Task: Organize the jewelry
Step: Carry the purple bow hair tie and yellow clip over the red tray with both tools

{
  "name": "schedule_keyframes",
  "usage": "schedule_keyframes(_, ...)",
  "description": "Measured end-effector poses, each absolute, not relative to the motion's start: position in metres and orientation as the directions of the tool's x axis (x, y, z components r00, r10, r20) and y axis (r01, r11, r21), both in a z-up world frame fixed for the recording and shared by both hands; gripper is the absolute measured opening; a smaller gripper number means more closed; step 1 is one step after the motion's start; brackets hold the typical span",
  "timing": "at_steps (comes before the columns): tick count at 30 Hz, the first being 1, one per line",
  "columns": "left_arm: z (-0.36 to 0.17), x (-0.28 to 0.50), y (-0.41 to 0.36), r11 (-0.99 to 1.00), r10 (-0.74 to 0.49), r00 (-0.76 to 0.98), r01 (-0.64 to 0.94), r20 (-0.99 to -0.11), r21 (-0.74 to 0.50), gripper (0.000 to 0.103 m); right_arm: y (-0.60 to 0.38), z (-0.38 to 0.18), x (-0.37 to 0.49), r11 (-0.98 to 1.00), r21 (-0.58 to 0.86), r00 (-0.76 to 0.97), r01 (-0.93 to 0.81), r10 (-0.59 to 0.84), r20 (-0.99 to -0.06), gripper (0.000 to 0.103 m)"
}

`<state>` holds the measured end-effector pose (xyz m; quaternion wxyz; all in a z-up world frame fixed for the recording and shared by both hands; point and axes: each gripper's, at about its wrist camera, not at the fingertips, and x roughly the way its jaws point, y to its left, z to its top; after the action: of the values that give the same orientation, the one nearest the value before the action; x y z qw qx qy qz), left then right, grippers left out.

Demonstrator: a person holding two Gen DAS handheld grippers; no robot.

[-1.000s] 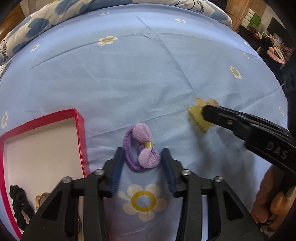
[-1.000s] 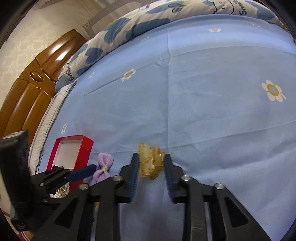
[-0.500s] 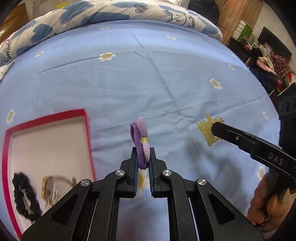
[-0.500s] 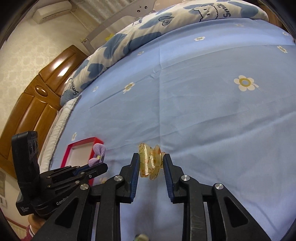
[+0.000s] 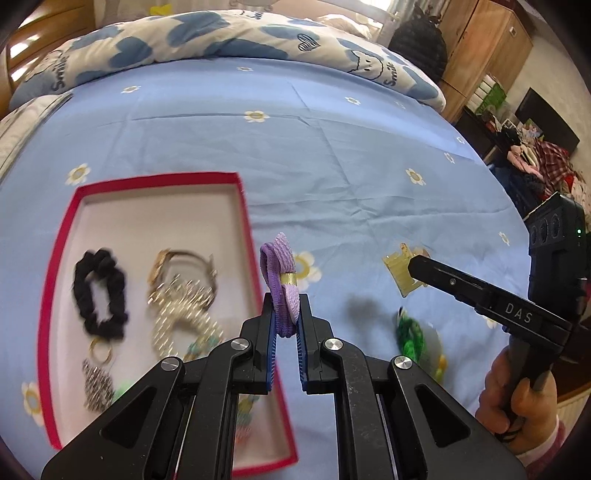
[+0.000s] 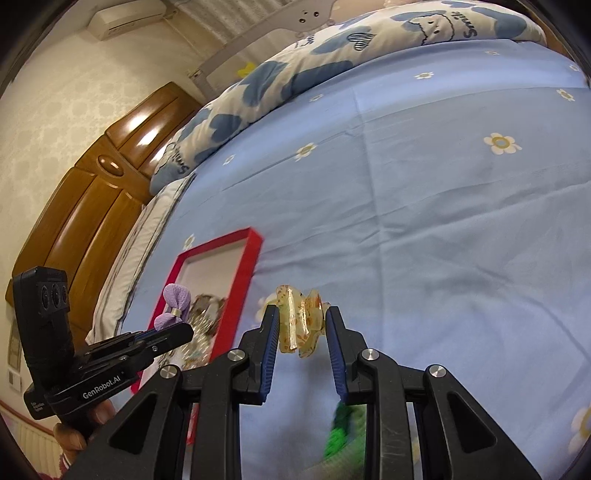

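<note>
My left gripper point(image 5: 285, 314) is shut on a purple bow hair tie point(image 5: 280, 273) and holds it above the bed, just right of the red box point(image 5: 59, 254). The box holds a black scrunchie point(image 5: 98, 291), a watch point(image 5: 177, 264), silver chains point(image 5: 177, 314) and a ring. My right gripper point(image 6: 300, 328) is shut on a translucent yellow hair claw point(image 6: 299, 319), held above the sheet right of the box point(image 6: 243, 273). The claw point(image 5: 400, 271) and right gripper also show in the left wrist view. The bow point(image 6: 173, 306) shows in the right wrist view.
A green item point(image 5: 410, 332) lies on the blue flowered sheet point(image 5: 332, 166) below the right gripper. A folded duvet point(image 5: 221, 33) lies along the far edge. A wooden headboard point(image 6: 85, 206) stands left. Cluttered furniture point(image 5: 535, 155) stands beyond the bed's right edge.
Both grippers closed on their items and lifted them off the sheet. The left one has risen and shifted toward the red box, whose contents now show.
</note>
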<state>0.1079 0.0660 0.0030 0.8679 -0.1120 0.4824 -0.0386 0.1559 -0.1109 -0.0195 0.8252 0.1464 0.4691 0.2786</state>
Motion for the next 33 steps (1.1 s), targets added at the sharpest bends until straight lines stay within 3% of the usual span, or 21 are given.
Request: schedule_keyframes(33, -0.003, 0.011, 0.173, 0.924, -0.064, 0.561, -0.280, -0.825, -0.261, 0.008, 0.006, -0.006, 0.080, 0.729, 0.453, 0.300, -0.513, 0.647, -0.701, 0.026)
